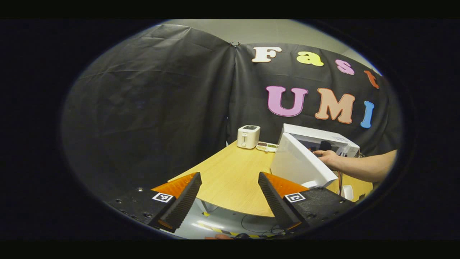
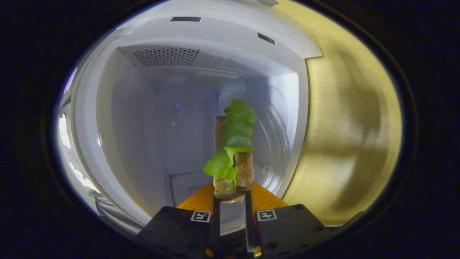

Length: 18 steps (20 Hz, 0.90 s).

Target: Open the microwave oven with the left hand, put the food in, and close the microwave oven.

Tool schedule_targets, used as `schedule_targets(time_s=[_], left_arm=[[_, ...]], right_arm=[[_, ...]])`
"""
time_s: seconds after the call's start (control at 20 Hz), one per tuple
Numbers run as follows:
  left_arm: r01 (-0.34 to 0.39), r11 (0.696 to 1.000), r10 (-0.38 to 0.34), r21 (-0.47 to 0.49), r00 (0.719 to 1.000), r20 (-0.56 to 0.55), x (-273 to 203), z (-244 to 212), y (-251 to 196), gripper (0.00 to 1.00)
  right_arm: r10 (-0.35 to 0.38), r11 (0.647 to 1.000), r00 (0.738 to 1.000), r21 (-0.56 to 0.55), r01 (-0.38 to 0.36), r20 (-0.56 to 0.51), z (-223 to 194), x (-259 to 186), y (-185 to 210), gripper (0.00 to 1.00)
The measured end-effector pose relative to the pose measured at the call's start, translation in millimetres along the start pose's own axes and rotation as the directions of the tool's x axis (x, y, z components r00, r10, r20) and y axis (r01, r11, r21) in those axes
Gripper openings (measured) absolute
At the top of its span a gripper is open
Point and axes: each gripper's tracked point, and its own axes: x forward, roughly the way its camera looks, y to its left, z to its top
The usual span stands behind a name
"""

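Note:
The white microwave oven (image 1: 323, 138) stands on the wooden table with its door (image 1: 298, 163) swung open toward me. A person's hand (image 1: 329, 158) reaches into its opening. My left gripper (image 1: 228, 175) hovers open over the table's near edge, well short of the door, with nothing between its fingers. In the right gripper view, my right gripper (image 2: 231, 198) is shut on a sandwich (image 2: 245, 169) of bread and green lettuce (image 2: 239, 126). It holds the sandwich inside the oven's cavity (image 2: 172, 118), just off the glass turntable (image 2: 276, 144). That view is rolled sideways.
A white toaster (image 1: 248, 136) stands at the table's (image 1: 222, 169) far corner with a small dish (image 1: 266, 146) beside it. The floor with cables lies below the table's near edge. In the right gripper view, the tabletop (image 2: 345, 118) shows outside the oven's front frame.

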Motion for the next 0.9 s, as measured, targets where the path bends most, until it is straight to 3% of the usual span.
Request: schedule_targets(time_s=[0.1, 0.15, 0.2, 0.25, 0.3, 0.35, 0.45, 0.5, 0.55, 0.6, 0.65, 0.7, 0.75, 0.8, 0.9], left_arm=[[-0.004, 1.0, 0.004, -0.012, 1.0, 0.0, -2.4, -1.6, 1.1, 0.97], [-0.009, 1.0, 0.009, -0.022, 1.0, -0.003, -3.1, -3.1, 2.7, 0.97], [-0.013, 0.999, 0.013, -0.034, 1.0, -0.01, -3.8, -7.1, 3.9, 0.96], [-0.013, 0.999, 0.012, -0.049, 1.0, -0.018, -5.1, -9.4, 4.0, 0.96], [-0.012, 0.998, 0.011, -0.063, 1.0, -0.024, -6.1, -11.4, 3.5, 0.97], [-0.013, 0.997, 0.011, -0.071, 1.0, -0.027, -5.8, -12.6, 2.2, 0.97], [-0.015, 0.997, 0.013, -0.076, 1.0, -0.025, -6.1, -12.4, 1.3, 0.94], [-0.013, 0.997, 0.012, -0.078, 1.0, -0.022, -6.8, -11.1, 0.7, 0.94], [-0.009, 0.997, 0.008, -0.079, 1.0, -0.018, -7.2, -10.1, -1.4, 0.94], [-0.005, 0.997, 0.004, -0.077, 1.0, -0.015, -7.1, -10.0, -3.0, 0.97], [-0.002, 0.997, 0.001, -0.074, 1.0, -0.014, -7.6, -9.6, -5.0, 0.97], [0.002, 0.997, -0.003, -0.073, 1.0, -0.009, -7.7, -8.2, -5.9, 0.97], [0.006, 0.997, -0.006, -0.073, 1.0, -0.005, -8.2, -6.8, -8.1, 0.97], [0.011, 0.997, -0.011, -0.075, 1.0, 0.0, -9.3, -5.3, -9.8, 0.94], [0.02, 0.997, -0.02, -0.073, 1.0, 0.007, -9.0, -4.2, -12.7, 0.99]], right_arm=[[-0.032, 0.999, 0.999, 0.006, 0.032, -0.031, -2.3, 1.9, -7.0, 0.29], [-0.051, 0.999, 0.998, -0.008, 0.051, -0.047, -5.1, -3.1, -9.6, 0.43], [-0.071, 0.997, 0.996, -0.033, 0.069, -0.051, -4.2, -6.1, -14.8, 0.44], [-0.087, 0.995, 0.995, -0.058, 0.083, -0.054, -4.5, -7.9, -18.2, 0.52], [-0.095, 0.993, 0.993, -0.072, 0.091, -0.064, -5.1, -10.9, -20.3, 0.68], [-0.106, 0.992, 0.992, -0.082, 0.1, -0.07, -5.9, -12.1, -22.0, 0.76], [-0.122, 0.989, 0.988, -0.091, 0.113, -0.096, -9.4, -17.2, -22.8, 0.78], [-0.133, 0.987, 0.985, -0.099, 0.123, -0.105, -10.1, -20.8, -25.0, 0.93], [-0.143, 0.985, 0.984, -0.111, 0.131, -0.104, -8.7, -23.2, -27.1, 0.84], [-0.146, 0.983, 0.983, -0.125, 0.133, -0.107, -8.5, -25.9, -28.8, 0.85], [-0.148, 0.982, 0.982, -0.135, 0.132, -0.115, -9.3, -29.0, -29.9, 0.96], [-0.151, 0.981, 0.981, -0.143, 0.133, -0.124, -9.3, -32.5, -31.9, 0.96], [-0.152, 0.98, 0.98, -0.149, 0.132, -0.127, -9.3, -35.6, -32.3, 0.85], [-0.148, 0.98, 0.981, -0.154, 0.128, -0.128, -7.7, -39.1, -32.5, 0.96], [-0.146, 0.977, 0.98, -0.175, 0.122, -0.132, -5.1, -49.5, -34.1, 0.96]])
